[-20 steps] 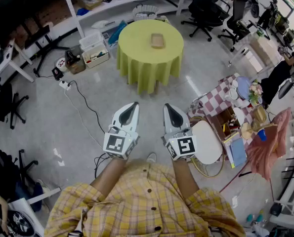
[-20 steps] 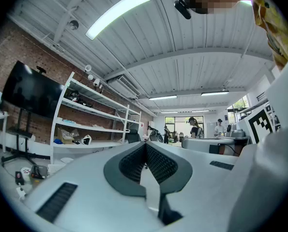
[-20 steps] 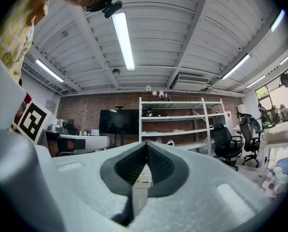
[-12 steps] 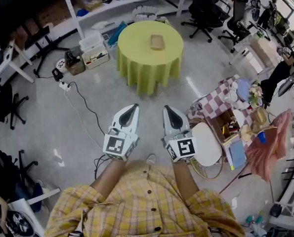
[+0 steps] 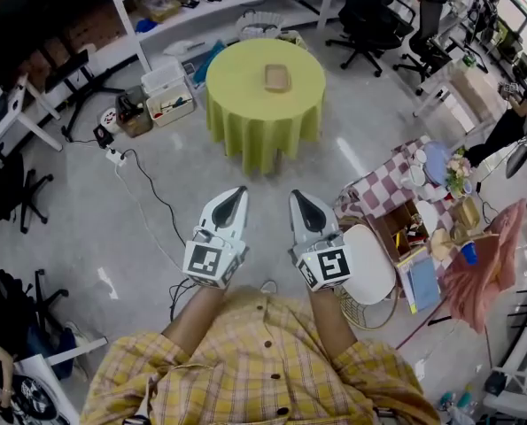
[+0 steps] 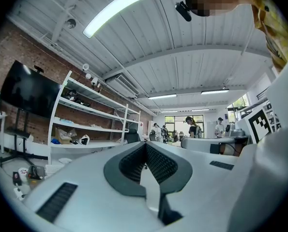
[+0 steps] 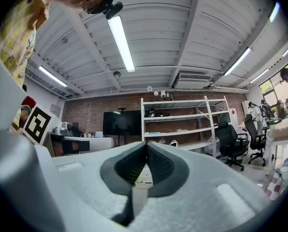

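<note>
In the head view my left gripper (image 5: 239,189) and my right gripper (image 5: 296,194) are held side by side at waist height above the grey floor, both pointing ahead. Each has its jaws pressed together with nothing between them, as the left gripper (image 6: 144,145) and right gripper (image 7: 146,145) show in their own views. A round table with a yellow-green cloth (image 5: 265,85) stands well ahead of them, with a small tan tray (image 5: 277,77) lying on it. Neither gripper touches anything.
White shelving (image 5: 210,3) runs along the far wall, with bins (image 5: 169,87) and a cable (image 5: 152,196) on the floor to the left. Office chairs (image 5: 369,16) stand far right. A checked-cloth table (image 5: 389,180) with clutter and a white round stool (image 5: 371,258) sit close on my right.
The view has drifted slightly, so the yellow-green table sits a little further left and up. Both grippers keep their pose and stay shut.
</note>
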`<state>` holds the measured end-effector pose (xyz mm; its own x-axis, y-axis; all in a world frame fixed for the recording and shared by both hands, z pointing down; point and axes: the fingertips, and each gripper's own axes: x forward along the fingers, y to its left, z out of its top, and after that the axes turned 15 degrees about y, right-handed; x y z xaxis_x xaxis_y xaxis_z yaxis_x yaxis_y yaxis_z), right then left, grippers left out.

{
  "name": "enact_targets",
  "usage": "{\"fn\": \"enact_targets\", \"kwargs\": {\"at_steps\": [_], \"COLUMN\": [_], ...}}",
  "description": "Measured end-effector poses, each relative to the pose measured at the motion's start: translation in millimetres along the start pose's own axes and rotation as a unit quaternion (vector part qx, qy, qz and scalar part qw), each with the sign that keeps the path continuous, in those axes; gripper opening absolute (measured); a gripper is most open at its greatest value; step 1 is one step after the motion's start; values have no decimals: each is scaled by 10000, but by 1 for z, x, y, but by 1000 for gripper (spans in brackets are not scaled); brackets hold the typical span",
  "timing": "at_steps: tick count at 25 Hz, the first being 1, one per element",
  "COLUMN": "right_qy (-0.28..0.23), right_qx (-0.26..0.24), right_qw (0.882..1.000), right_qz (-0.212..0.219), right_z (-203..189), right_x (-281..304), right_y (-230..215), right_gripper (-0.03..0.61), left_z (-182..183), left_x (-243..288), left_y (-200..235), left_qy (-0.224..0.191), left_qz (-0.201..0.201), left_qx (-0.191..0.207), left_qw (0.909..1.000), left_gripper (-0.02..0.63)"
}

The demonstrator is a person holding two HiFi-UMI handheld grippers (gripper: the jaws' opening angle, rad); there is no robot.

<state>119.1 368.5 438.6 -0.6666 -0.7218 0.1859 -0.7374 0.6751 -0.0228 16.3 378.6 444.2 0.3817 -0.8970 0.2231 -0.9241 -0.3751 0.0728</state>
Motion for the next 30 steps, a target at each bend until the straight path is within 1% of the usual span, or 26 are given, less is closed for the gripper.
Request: {"fn": "enact_targets", "kwargs": {"at_steps": [3,7,10,14,18,24,30], "right_qy": [-18,14,20,-68,-32,-57,7], "right_qx": [-28,0,67,36,-5,-40,11], "right_qw": [10000,9999,9997,9997,9998,10000,10000], "right_qz": [72,123,229,213,211,54,-70], "right_z": [-2,-4,-7,-6,-9,-2,15], "right_x": [-1,6,13,23,51,116,185], "right_y": [-11,-23,-29,-35,-43,-77,-110], "right_gripper": [-3,-3,-3,-3,-3,-3,-3], "left_z": [-2,-7,-9,-15,-22,-14,9], "left_x": [9,17,24,37,61,122,183], "left_y": [-7,-14,-14,-5,18,62,111], "left_qy": [17,-20,62,190,273,116,175], "left_qz": [106,-12,39,83,54,-147,-266], "left_qx": [-54,25,37,-14,-66,-73,-28], "left_qw": [9999,10000,10000,9998,9996,9998,9995], "left_gripper": [5,5,5,5,5,5,5]}}
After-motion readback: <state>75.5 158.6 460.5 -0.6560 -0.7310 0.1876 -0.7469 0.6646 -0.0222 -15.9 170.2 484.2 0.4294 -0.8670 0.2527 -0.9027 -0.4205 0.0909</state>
